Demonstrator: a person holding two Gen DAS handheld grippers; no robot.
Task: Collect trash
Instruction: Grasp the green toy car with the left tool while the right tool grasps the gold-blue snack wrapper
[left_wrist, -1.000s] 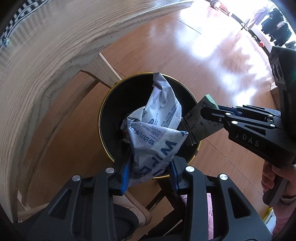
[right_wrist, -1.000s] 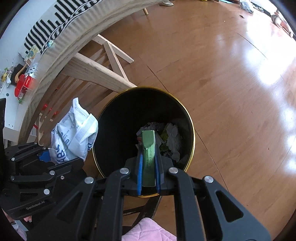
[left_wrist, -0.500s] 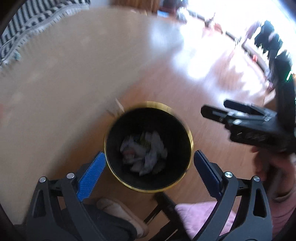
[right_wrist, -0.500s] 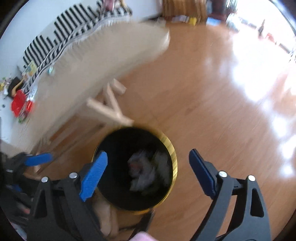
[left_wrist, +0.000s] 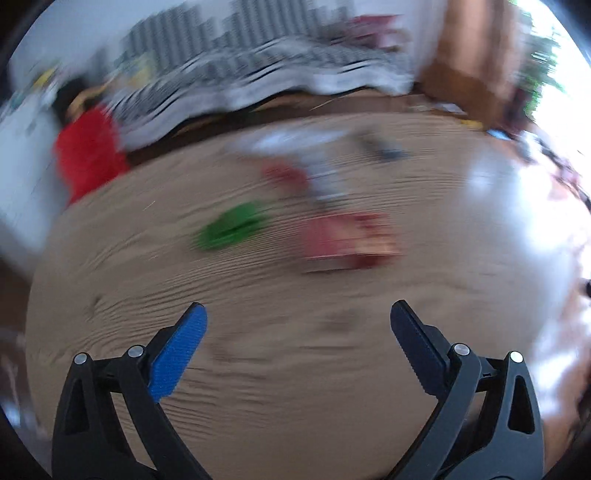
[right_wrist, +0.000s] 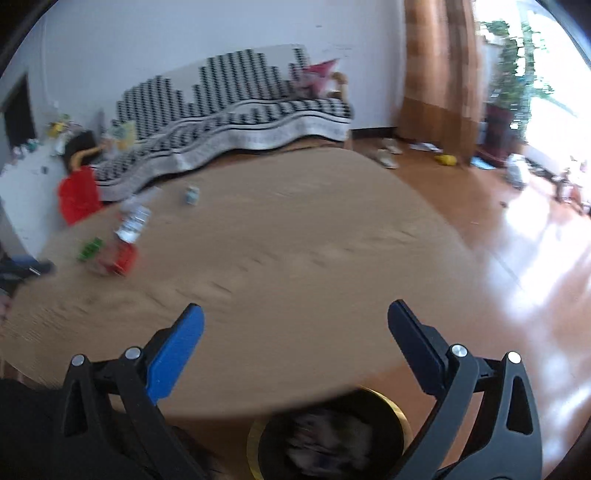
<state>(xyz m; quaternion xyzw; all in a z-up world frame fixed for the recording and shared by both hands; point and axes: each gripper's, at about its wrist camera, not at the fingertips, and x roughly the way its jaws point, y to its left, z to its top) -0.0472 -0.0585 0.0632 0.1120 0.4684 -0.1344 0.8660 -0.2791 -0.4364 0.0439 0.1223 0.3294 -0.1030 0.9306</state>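
While both splayed, left gripper (left_wrist: 297, 328), right gripper (right_wrist: 295, 326) over table (right_wrist: 295, 240)

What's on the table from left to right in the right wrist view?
Green piece → red box → bottle → small carton, all on the table.
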